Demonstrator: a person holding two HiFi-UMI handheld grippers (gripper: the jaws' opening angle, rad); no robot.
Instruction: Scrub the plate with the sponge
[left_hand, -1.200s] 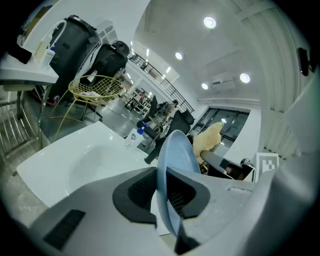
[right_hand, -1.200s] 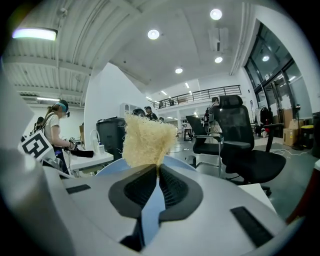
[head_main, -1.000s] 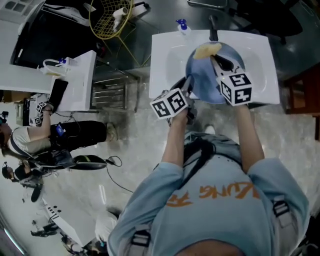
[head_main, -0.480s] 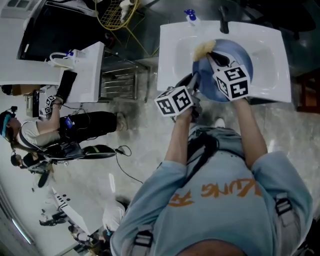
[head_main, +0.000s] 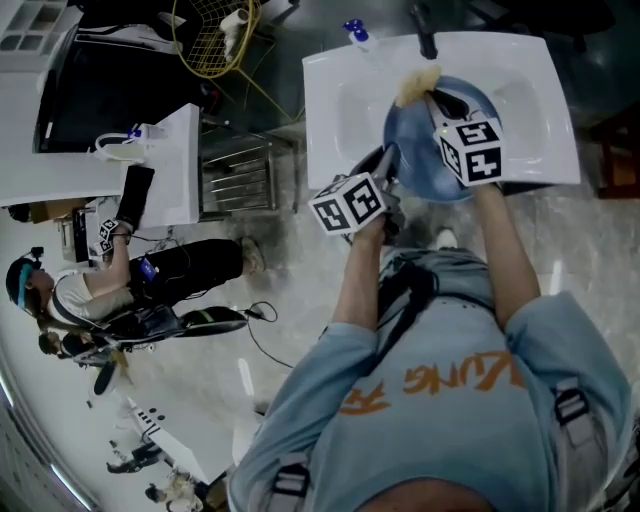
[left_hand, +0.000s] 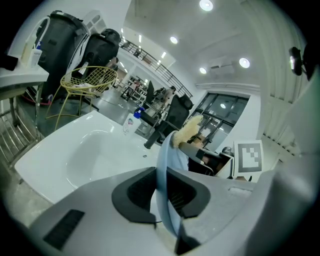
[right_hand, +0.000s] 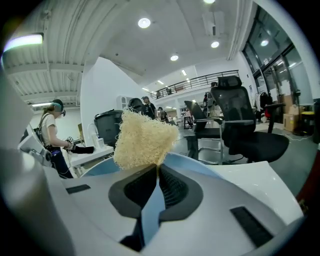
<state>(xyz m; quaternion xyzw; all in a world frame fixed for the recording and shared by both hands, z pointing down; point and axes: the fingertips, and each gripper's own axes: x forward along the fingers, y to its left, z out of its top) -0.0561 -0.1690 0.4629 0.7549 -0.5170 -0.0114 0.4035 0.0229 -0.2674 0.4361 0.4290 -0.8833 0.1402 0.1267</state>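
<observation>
left claw (left_hand: 161, 189) clamps the blue plate (head_main: 420, 155) by its rim; right claw (right_hand: 156, 186) pinches the yellow sponge (right_hand: 142, 140) at its far edge, over a white sink (head_main: 330, 95).

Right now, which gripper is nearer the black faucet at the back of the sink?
Right. The right gripper holds the sponge at the plate's far rim, just short of the black faucet. The left gripper clamps the plate's near-left rim, farther back.
</observation>
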